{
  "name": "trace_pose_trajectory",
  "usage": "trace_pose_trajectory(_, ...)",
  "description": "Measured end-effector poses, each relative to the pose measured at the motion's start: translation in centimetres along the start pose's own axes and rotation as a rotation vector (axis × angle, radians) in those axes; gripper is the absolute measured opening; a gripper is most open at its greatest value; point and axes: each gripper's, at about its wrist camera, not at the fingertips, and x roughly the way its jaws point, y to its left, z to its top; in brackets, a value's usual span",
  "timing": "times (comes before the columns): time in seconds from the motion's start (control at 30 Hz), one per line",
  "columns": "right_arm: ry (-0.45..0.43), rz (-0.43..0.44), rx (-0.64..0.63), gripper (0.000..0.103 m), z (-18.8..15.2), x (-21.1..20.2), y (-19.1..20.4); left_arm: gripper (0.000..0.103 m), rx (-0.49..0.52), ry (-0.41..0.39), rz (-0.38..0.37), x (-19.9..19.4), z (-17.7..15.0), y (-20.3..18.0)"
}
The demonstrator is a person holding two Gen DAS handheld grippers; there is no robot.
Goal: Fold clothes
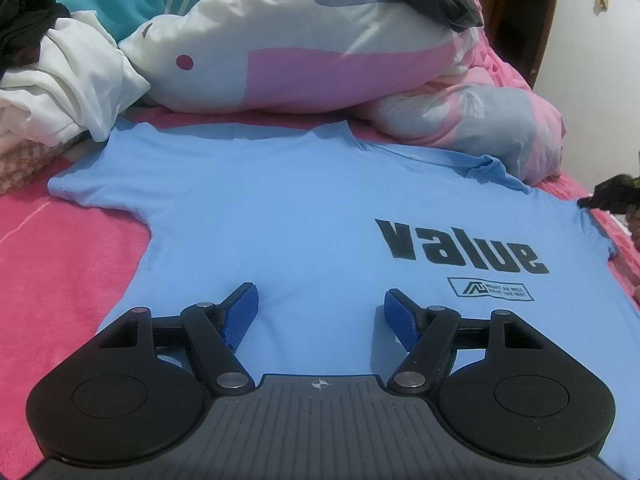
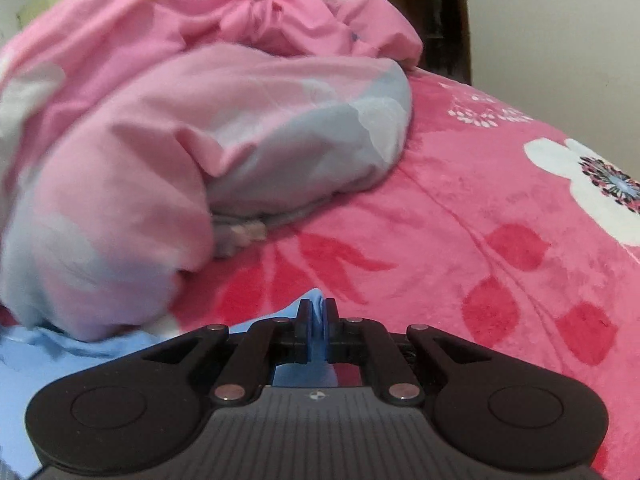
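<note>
A light blue T-shirt (image 1: 280, 208) with the black word "value" lies spread flat on the pink bed, its neck toward the pillows. My left gripper (image 1: 320, 312) hovers over the shirt's middle, open, with only flat cloth below its blue pads. In the right wrist view my right gripper (image 2: 319, 320) is shut on a pinched fold of the same blue T-shirt (image 2: 316, 308) at the tip of its sleeve. The right gripper also shows as a dark shape (image 1: 612, 198) at the shirt's right sleeve in the left wrist view.
A pink, white and grey duvet (image 1: 320, 52) is heaped behind the shirt, with white clothes (image 1: 68, 92) and dark garments (image 1: 24, 28) at the left. The pink floral blanket (image 2: 500, 240) covers the bed; the duvet bulges (image 2: 160, 160) close to my right gripper.
</note>
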Motion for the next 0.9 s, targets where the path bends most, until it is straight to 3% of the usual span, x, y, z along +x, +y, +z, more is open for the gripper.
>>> trace_pose_trajectory(0.1,0.035,-0.023,0.061,0.01,-0.1,1.1,-1.0,0.071,0.0,0.0,-0.001,0.1,0.0,0.0)
trace_pose_trajectory(0.2,0.036,-0.034,0.147,0.035,0.4,0.3,-2.5,0.071,-0.001,-0.001,-0.001,0.0,0.0,0.0)
trace_pose_trajectory(0.3,0.062,0.003,0.209,0.039,0.9,-2.3,-3.9,0.071,-0.003,-0.002,-0.002,0.0,0.0,0.0)
trace_pose_trajectory(0.43,0.259,0.155,0.261,0.057,0.4,-4.8,-4.6,0.071,-0.006,-0.003,-0.003,0.0,0.0,0.0)
trace_pose_trajectory(0.53,0.359,0.142,0.181,0.058,-0.8,-5.9,-3.8,0.071,-0.009,-0.005,-0.005,0.0,0.0,0.1)
trace_pose_trajectory(0.67,0.462,0.127,0.19,0.051,-2.1,-5.3,-4.1,0.071,-0.014,-0.006,-0.008,0.0,0.0,0.2)
trace_pose_trajectory(0.8,0.463,0.129,0.156,0.01,-3.0,-5.1,-3.6,0.071,-0.016,-0.005,-0.007,0.0,0.0,0.1)
trace_pose_trajectory(0.9,0.4,0.088,0.144,0.004,-3.0,-6.0,-3.2,0.071,-0.019,-0.003,-0.01,-0.1,0.0,0.2)
